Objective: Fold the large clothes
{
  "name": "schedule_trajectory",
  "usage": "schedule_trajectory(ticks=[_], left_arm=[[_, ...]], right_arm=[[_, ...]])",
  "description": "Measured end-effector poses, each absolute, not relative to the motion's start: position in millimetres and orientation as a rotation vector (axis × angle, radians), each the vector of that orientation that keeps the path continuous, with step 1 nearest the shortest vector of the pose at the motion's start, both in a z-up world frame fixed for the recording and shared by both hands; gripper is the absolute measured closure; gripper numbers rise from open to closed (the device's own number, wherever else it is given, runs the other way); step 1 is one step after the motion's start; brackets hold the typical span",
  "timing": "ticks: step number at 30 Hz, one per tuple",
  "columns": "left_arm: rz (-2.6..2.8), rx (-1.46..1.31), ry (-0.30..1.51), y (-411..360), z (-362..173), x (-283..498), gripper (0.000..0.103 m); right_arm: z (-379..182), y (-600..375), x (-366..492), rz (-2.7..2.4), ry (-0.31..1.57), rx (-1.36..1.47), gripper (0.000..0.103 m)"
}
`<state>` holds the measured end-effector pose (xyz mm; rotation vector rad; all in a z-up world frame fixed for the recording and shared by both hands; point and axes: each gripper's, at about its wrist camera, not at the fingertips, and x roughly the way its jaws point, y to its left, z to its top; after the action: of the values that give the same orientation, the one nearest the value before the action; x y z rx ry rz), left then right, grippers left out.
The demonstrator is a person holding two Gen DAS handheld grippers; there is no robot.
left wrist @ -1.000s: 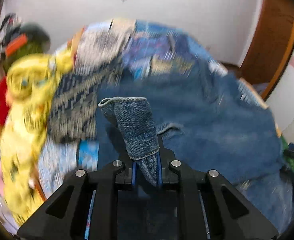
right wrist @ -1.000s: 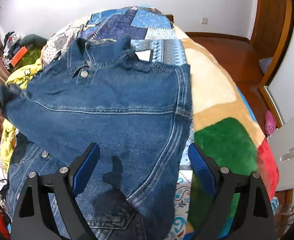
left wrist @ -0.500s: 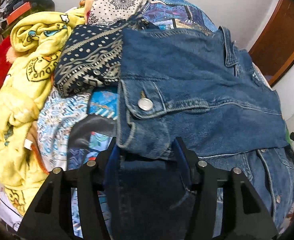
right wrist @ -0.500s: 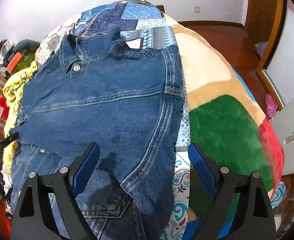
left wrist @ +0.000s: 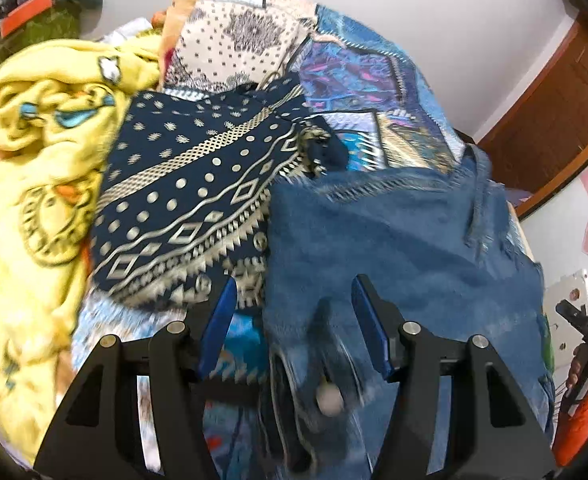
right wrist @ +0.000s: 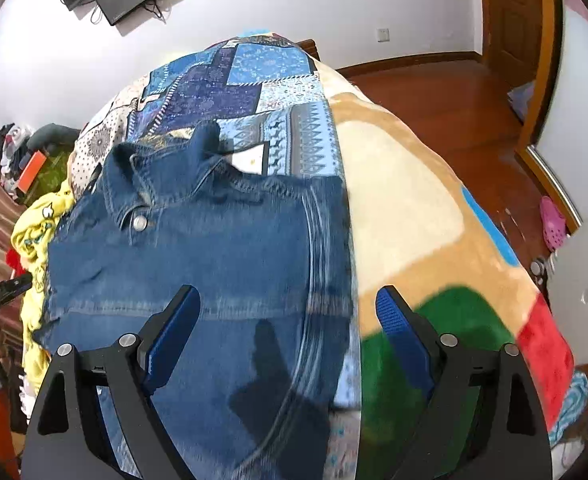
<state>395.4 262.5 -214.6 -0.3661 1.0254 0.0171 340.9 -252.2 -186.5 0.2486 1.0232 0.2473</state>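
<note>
A blue denim jacket [right wrist: 222,248] lies spread on the bed, collar toward the far end, one side folded across its body. It also shows in the left wrist view [left wrist: 393,240], blurred, with a metal button near the bottom. My left gripper [left wrist: 294,312] is open and empty, just above the jacket's left edge. My right gripper [right wrist: 290,320] is open and empty, hovering over the jacket's lower right part and the bedspread.
The bed has a patchwork quilt [right wrist: 246,88] and a beige, green and red blanket [right wrist: 413,232]. A yellow blanket [left wrist: 34,200] and a navy patterned cloth [left wrist: 198,200] lie left of the jacket. Wooden floor [right wrist: 453,96] and door lie right.
My left gripper let go of the denim sleeve it was pinching and opened. The jacket side now lies folded over. My right gripper stayed open and drew closer to the jacket.
</note>
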Motion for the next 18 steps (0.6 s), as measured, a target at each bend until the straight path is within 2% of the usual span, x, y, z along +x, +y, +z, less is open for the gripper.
schedule_trajectory(ticks=[3,5,7,8,10,11,13,15,18], left_arm=[[0.007,-0.413,1.054,269.4,-235.6,416.9,0.044],[-0.021,-0.445,1.052,274.3,-246.6,427.9,0.044],[-0.055,-0.461,1.030,276.6,-251.1,436.2,0.045],[-0.068,-0.465,1.011,277.0,-250.2,438.9,0.048],[-0.093,-0.458,0.976,275.1,-247.0,444.1,0.059],[-0.104,-0.453,0.961,272.7,-244.7,446.4,0.068],[-0.093,-0.421,0.943,267.8,-239.9,450.5,0.074],[-0.078,-0.387,0.938,261.5,-234.9,452.6,0.085],[-0.052,-0.343,0.931,252.7,-222.1,453.0,0.091]], right_arm=[[-199.0,-254.7,358.0,0.236,1.050,0.255,0.021],[-208.5,-257.0,370.2,0.226,1.068,0.262,0.037],[-217.7,-259.6,381.7,0.207,1.089,0.264,0.048],[-221.5,-260.5,385.7,0.198,1.091,0.265,0.056],[-225.1,-261.3,392.1,0.186,1.084,0.266,0.065],[-224.2,-261.6,393.2,0.184,1.073,0.266,0.070],[-223.3,-259.1,396.4,0.187,1.066,0.258,0.073],[-222.2,-257.7,398.7,0.191,1.072,0.243,0.077],[-218.8,-257.5,401.3,0.199,1.083,0.240,0.084]])
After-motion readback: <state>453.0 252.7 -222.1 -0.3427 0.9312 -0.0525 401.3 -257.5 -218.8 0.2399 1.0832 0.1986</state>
